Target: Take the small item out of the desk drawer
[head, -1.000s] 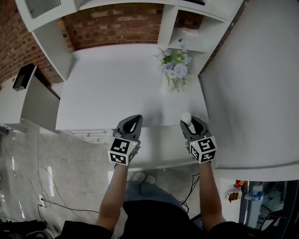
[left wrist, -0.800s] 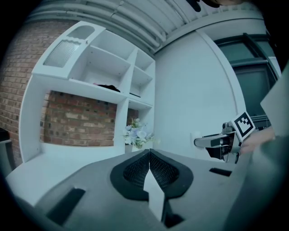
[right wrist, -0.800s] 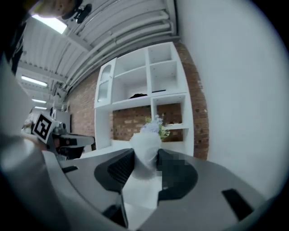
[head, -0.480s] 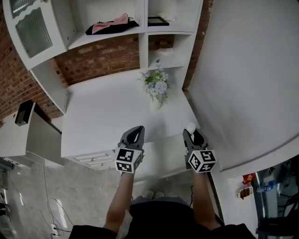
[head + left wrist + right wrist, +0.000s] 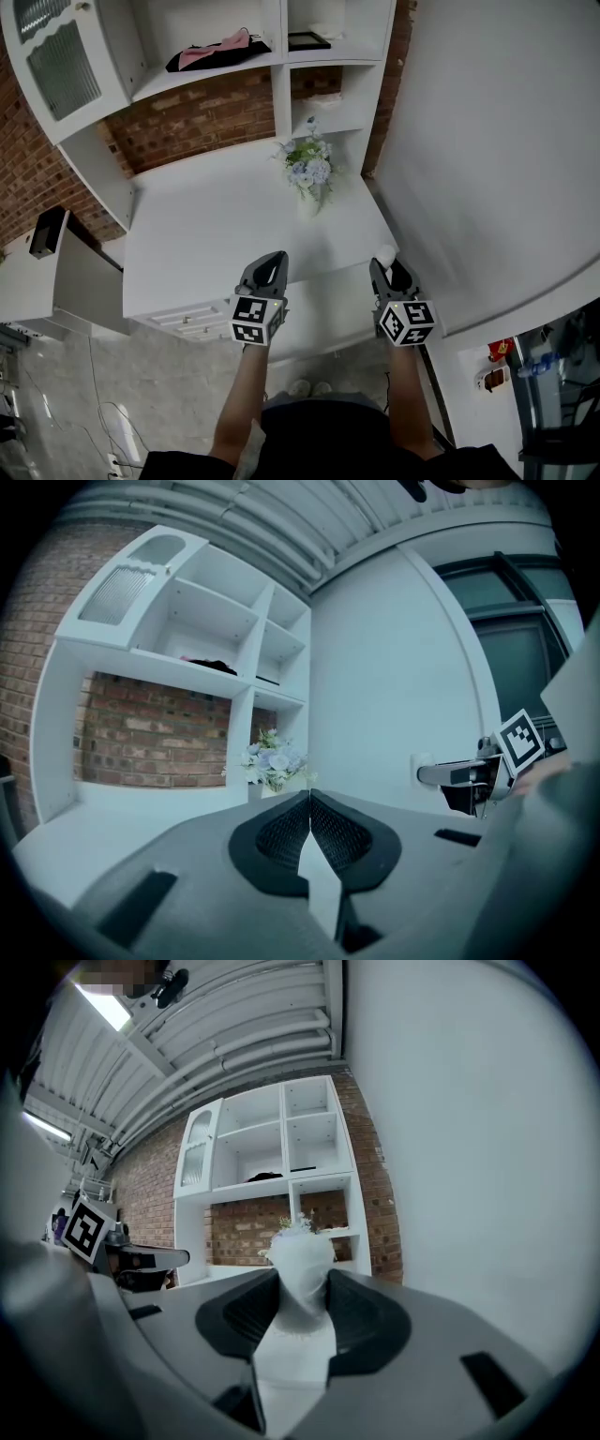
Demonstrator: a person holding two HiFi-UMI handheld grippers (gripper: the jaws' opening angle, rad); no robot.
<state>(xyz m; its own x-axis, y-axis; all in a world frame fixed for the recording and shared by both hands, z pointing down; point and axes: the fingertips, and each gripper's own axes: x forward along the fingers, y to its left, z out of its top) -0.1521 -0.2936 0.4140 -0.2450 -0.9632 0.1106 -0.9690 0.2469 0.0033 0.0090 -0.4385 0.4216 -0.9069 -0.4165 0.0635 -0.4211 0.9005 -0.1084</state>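
Desk top (image 5: pixel 216 225) lies open ahead of left gripper (image 5: pixel 270 262) and right gripper (image 5: pixel 390 270). Flowers (image 5: pixel 307 172) are the only obstacle, back right, well apart from both. Wall (image 5: pixel 487 150) close on right gripper's right. Shelves (image 5: pixel 284 94) overhang the desk's back; side panel (image 5: pixel 98 173) closes the left edge. Gap between grippers free.

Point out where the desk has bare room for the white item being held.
The desk is bare across its left and middle, ahead of the left gripper, up to the flower vase. The only crowded spot is back right, around the vase. The right gripper grips the white item.
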